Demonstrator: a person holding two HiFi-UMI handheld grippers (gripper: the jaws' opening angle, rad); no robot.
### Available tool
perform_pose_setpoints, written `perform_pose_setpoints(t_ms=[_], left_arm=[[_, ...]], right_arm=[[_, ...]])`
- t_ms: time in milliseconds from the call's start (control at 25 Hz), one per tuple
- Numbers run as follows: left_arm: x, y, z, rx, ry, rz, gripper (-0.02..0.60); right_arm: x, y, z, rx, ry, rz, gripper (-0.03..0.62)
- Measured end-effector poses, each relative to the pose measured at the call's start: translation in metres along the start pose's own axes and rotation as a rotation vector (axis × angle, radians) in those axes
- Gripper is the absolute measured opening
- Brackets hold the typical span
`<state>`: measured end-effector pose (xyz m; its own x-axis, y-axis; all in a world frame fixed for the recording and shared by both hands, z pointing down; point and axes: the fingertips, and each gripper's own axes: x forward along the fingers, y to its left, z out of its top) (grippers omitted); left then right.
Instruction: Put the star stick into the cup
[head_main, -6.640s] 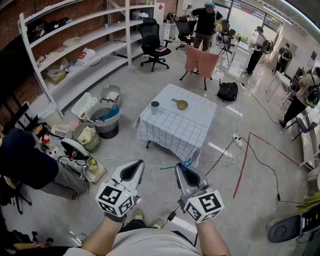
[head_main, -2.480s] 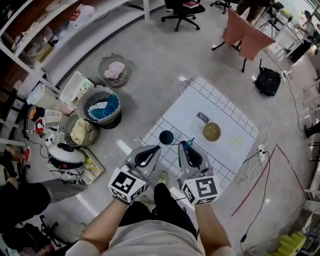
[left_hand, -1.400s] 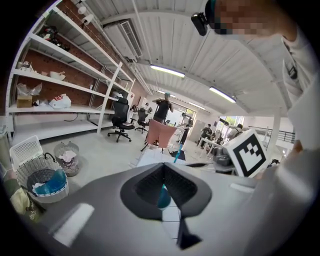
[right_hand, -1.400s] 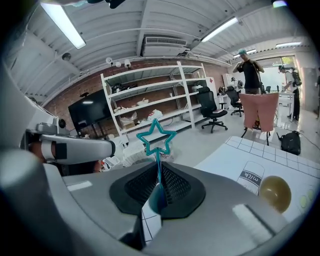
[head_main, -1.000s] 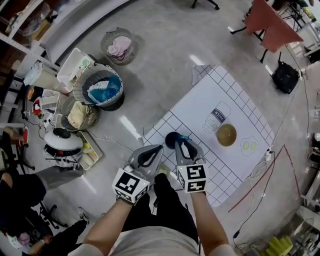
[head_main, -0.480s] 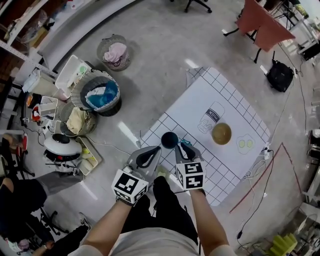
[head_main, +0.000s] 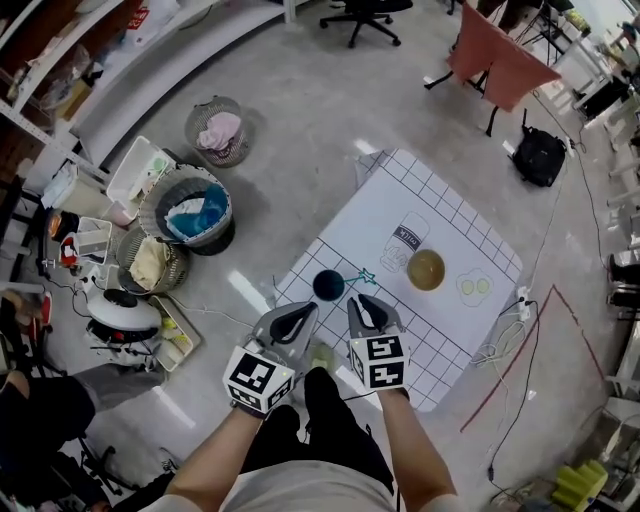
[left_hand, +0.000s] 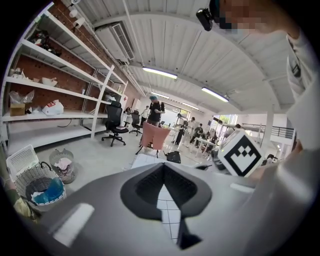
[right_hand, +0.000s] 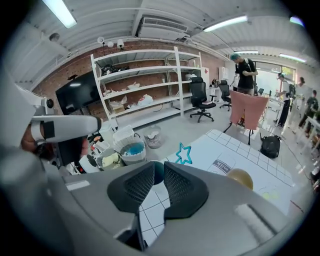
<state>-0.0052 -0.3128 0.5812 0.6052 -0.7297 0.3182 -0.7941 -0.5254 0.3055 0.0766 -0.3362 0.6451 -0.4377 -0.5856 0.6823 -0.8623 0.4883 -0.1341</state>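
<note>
A dark teal cup stands near the front left edge of the white grid-cloth table. The star stick, a thin stick with a teal outline star on top, leans out of the cup to the right. My right gripper sits just behind the cup, jaws a narrow gap apart and holding nothing. In the right gripper view the star rises above the jaws and the cup shows through the gap. My left gripper hangs beside the table's edge, shut and empty.
A golden bowl sits mid-table beside a printed milk carton and printed egg slices. On the floor to the left are several baskets. A pink-draped chair and a black bag stand beyond the table.
The right gripper carried the star stick to the cup, let it go and drew back a little. The star now stands clear of the jaws. The left gripper stayed shut.
</note>
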Motion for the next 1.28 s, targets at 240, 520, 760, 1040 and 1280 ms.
perform_pose_setpoints(t_ms=[240, 520, 760, 1040, 1280], left_arm=[[-0.015, -0.012, 0.010, 0.002, 0.005, -0.015, 0.006], [-0.044, -0.028, 0.033, 0.012, -0.008, -0.043, 0.006], [-0.085, -0.045, 0.059, 0.044, -0.046, -0.069, 0.006], [-0.132, -0.056, 0.090, 0.070, -0.112, -0.091, 0.006], [-0.164, -0.065, 0.101, 0.079, -0.146, -0.097, 0.006]], right_arm=[[-0.040, 0.019, 0.028, 0.023, -0.133, 0.014, 0.061], [-0.096, 0.056, 0.065, 0.067, -0.309, 0.040, 0.040], [-0.143, 0.092, 0.088, 0.070, -0.419, 0.024, 0.029], [-0.183, 0.134, 0.103, 0.057, -0.502, 0.016, 0.014], [-0.209, 0.166, 0.112, 0.033, -0.554, 0.021, 0.012]])
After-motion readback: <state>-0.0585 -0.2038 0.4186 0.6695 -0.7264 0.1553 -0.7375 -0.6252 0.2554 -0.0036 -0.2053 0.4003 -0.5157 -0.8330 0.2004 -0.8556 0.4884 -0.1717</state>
